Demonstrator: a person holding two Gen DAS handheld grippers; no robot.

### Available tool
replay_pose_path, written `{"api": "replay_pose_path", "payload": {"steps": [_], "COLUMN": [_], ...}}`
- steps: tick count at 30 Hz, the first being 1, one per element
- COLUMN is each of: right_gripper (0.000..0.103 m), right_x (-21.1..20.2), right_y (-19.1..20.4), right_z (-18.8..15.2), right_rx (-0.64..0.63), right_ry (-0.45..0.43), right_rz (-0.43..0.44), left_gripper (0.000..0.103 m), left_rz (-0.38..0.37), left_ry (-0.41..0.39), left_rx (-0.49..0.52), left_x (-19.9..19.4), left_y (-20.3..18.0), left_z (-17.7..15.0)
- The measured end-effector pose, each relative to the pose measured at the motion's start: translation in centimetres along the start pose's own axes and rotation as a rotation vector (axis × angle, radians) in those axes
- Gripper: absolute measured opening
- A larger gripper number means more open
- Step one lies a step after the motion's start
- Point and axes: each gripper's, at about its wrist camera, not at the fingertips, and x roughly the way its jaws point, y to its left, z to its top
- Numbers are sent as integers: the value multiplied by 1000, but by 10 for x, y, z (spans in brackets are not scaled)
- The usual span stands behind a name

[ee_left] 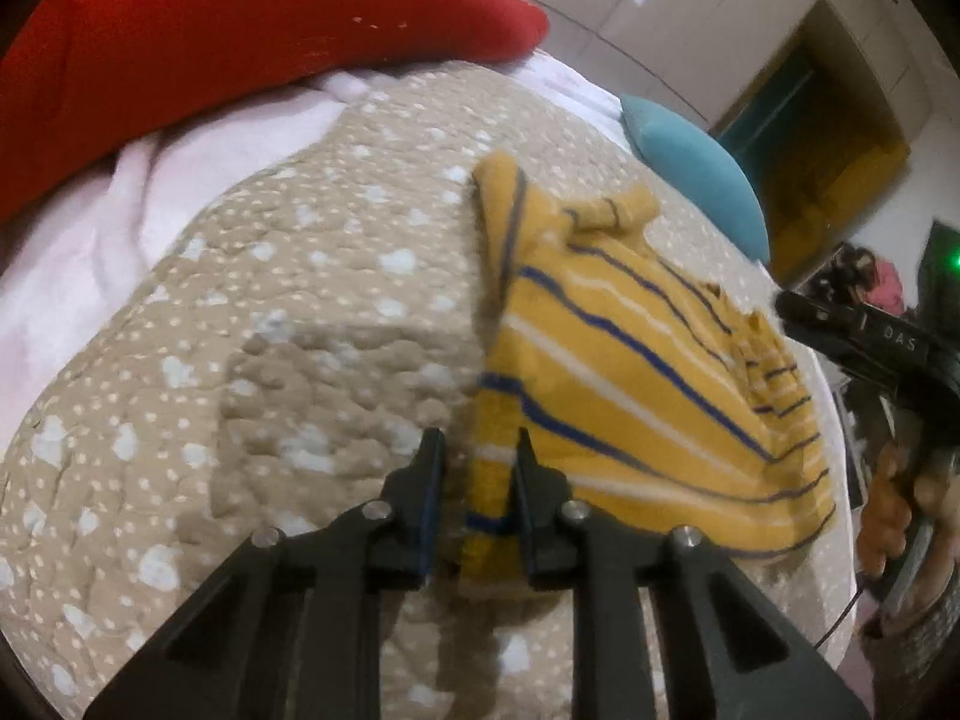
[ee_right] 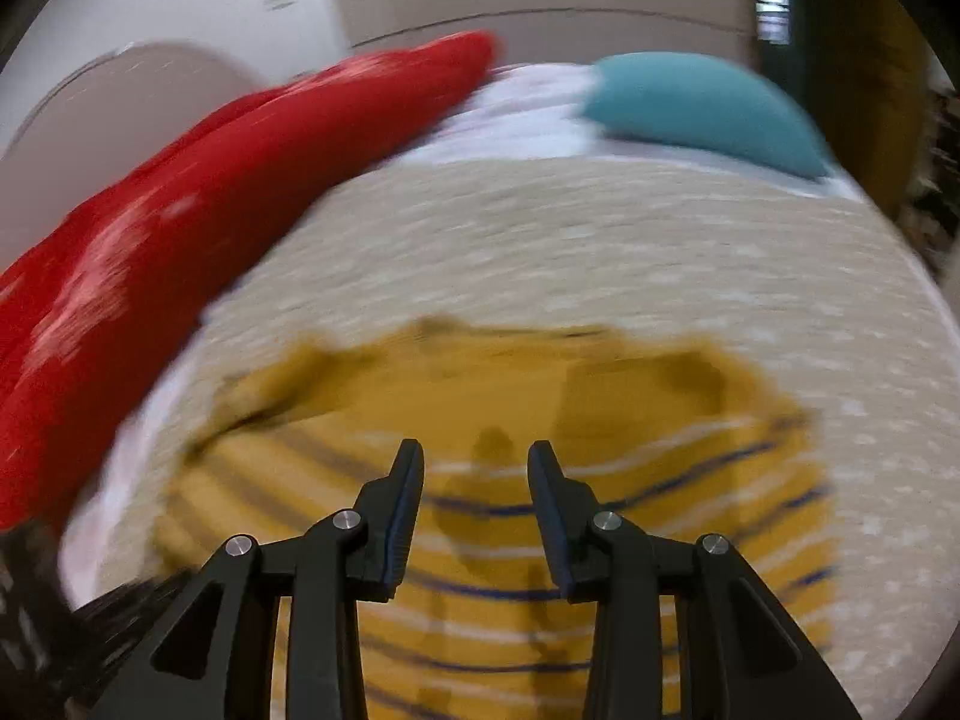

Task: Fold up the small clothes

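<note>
A small yellow shirt (ee_left: pixel 630 372) with blue and white stripes lies on a beige dotted quilt (ee_left: pixel 270 330). My left gripper (ee_left: pixel 477 450) stands with its jaws apart around the shirt's near left edge, a folded strip of cloth between the fingers. My right gripper (ee_right: pixel 477 462) is open and empty, hovering above the shirt (ee_right: pixel 492 540); this view is motion-blurred. The right gripper also shows in the left wrist view (ee_left: pixel 798 312) at the shirt's right side, held by a hand.
A red patterned pillow (ee_left: pixel 228 42) and a teal pillow (ee_left: pixel 696 168) lie at the far side of the bed, with a white-pink sheet (ee_left: pixel 78 264) under the quilt. Wardrobe doors (ee_left: pixel 708 6) stand behind. The quilt (ee_right: pixel 600 252) spreads beyond the shirt.
</note>
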Motion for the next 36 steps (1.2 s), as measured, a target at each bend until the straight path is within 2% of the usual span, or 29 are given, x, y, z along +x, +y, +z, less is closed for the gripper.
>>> {"api": "replay_pose_path", "payload": {"steps": [3, 4, 6, 7, 11, 14, 18, 21, 22, 24, 29, 33, 36], "right_gripper": [39, 39, 39, 39, 39, 39, 39, 41, 48, 55, 56, 57, 58], "right_x": [29, 45, 70, 84, 129, 159, 158, 131, 123, 100, 43, -3, -33], "right_y": [53, 70, 91, 101, 132, 149, 169, 173, 174, 169, 124, 56, -3], "right_z": [0, 2, 3, 6, 27, 36, 42, 49, 50, 46, 15, -26, -62], "right_rx": [-101, -136, -172, -196, -284, -347, -424, -401, -386, -345, -207, -65, 26], "right_ry": [64, 103, 132, 143, 167, 200, 179, 132, 121, 96, 70, 53, 44], "right_rz": [56, 55, 22, 3, -90, -175, -228, -154, -142, -106, -52, -31, -74], "left_gripper": [33, 35, 49, 51, 52, 52, 56, 57, 57, 60, 62, 66, 66], "left_rz": [-39, -42, -55, -56, 6, 9, 0, 2, 0, -1, 7, 25, 20], "left_ry": [-10, -21, -51, -67, -129, -155, -173, -175, -172, -164, -141, -112, -52], "left_rx": [-7, -9, -20, -27, -60, -111, -155, -157, -155, -151, -118, -45, 24], "left_x": [-9, -14, -23, -27, -42, -50, -54, -58, -56, -53, -43, -34, -20], "left_y": [7, 10, 18, 23, 46, 65, 73, 71, 71, 67, 49, 28, 17], "left_z": [-2, -2, 0, 1, 6, 10, 12, 8, 10, 11, 12, 7, 4]}}
